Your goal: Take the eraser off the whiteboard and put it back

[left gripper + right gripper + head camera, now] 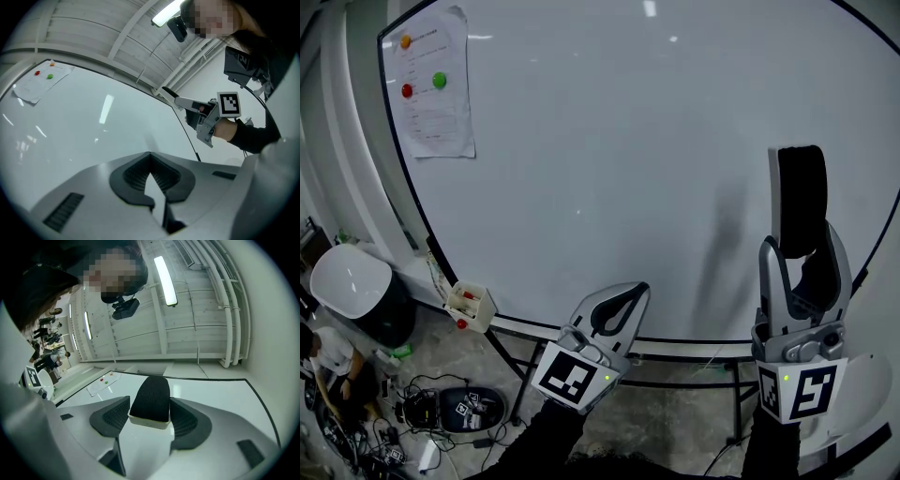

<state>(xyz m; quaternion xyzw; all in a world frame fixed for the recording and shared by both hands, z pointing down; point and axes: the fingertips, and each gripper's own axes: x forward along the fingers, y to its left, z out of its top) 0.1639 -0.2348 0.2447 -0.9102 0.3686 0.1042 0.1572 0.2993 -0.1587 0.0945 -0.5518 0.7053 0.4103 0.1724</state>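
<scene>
The eraser (800,197), a white block with black felt, stands upright between the jaws of my right gripper (803,248), which is shut on it. It is held just in front of the whiteboard (609,141) near the board's right edge and casts a shadow on it. In the right gripper view the eraser (151,399) fills the gap between the dark pads of that gripper (150,409), felt side up. My left gripper (628,292) hovers lower, near the board's bottom edge. Its tips meet with nothing between them, which also shows in the left gripper view (150,157).
A paper sheet (436,89) with coloured magnets hangs at the board's top left. A small marker box (470,305) sits on the board's lower rail. Below left are a white-lidded bin (352,281), cables and gear (441,408) on the floor, and a person (323,361).
</scene>
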